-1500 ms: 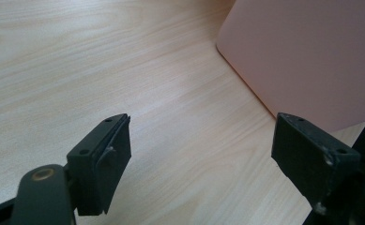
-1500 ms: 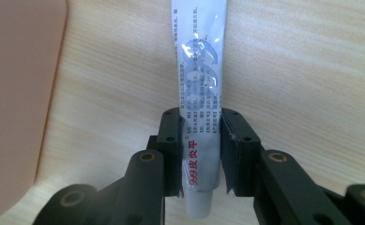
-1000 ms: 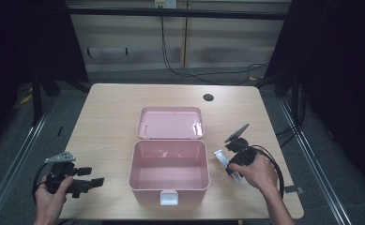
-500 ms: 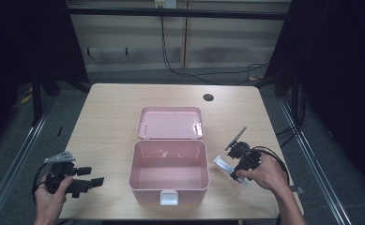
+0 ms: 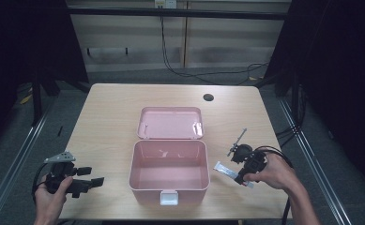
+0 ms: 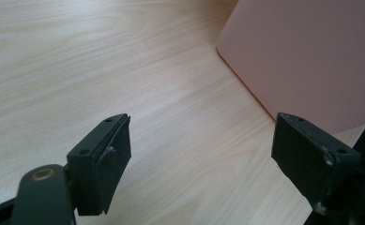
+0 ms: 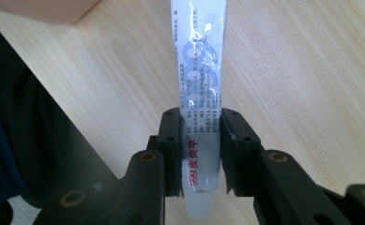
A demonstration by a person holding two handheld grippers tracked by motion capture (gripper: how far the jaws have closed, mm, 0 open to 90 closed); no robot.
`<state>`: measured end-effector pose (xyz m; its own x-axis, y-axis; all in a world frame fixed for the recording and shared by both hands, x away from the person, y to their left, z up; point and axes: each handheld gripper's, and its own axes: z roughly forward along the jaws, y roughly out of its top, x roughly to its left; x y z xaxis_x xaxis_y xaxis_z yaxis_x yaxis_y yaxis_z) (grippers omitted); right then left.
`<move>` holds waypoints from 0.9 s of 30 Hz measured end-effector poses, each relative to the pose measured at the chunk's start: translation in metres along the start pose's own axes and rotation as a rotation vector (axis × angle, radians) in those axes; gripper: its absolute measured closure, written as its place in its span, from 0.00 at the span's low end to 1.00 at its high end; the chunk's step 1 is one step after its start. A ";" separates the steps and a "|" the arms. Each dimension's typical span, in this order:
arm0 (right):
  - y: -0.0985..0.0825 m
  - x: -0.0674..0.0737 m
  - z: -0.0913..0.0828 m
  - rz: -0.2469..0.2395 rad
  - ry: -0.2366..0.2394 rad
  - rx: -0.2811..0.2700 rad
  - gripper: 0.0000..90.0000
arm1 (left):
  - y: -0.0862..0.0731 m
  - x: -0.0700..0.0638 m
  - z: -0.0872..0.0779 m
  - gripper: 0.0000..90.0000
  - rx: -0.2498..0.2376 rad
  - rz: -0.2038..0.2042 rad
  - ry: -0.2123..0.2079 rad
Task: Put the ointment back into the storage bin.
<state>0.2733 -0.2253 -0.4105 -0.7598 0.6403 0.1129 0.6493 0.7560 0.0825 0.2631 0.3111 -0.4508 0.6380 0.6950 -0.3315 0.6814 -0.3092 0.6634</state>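
An open pink box point(image 5: 168, 187) stands at the table's middle front, its lid point(image 5: 171, 123) lying flat behind it. My right gripper point(image 5: 241, 177) is to the right of the box and shut on a white tube point(image 5: 223, 168) with printed text. In the right gripper view the pads point(image 7: 171, 140) clamp the tube point(image 7: 201, 61) near its lower end, above the wood, and the box corner point(image 7: 44, 9) sits at the upper left. My left gripper point(image 5: 92, 176) rests open and empty at the front left. In the left gripper view its jaws point(image 6: 203, 150) stand wide apart, with the box wall point(image 6: 311, 56) just ahead.
The wooden table point(image 5: 110, 112) has a dark round hole point(image 5: 208, 97) at the back right. Cables hang behind the table. The front table edge runs close under both hands. Dark floor surrounds the table.
The right hand has lifted a little with the tube and drawn toward the front right. The left hand and the box have stayed put.
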 end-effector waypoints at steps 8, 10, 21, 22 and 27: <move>-0.005 0.000 -0.010 -0.047 -0.001 0.004 0.79 | 0.000 0.000 0.000 0.22 -0.005 -0.004 0.000; -0.006 -0.001 -0.013 -0.044 -0.008 0.003 0.79 | 0.000 0.000 0.000 0.22 -0.004 -0.004 0.001; -0.011 -0.002 -0.031 -0.066 -0.033 -0.002 0.79 | 0.000 0.000 0.000 0.22 0.000 0.002 0.000; -0.012 -0.002 -0.033 -0.069 -0.036 0.000 0.79 | 0.000 0.000 0.000 0.22 0.003 -0.002 -0.004; -0.014 0.000 -0.039 -0.086 -0.031 -0.001 0.79 | 0.000 0.000 0.000 0.22 0.004 0.003 -0.003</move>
<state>0.2651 -0.2414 -0.3732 -0.8136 0.5766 0.0750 0.5814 0.8084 0.0916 0.2632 0.3113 -0.4508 0.6407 0.6925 -0.3316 0.6811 -0.3132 0.6618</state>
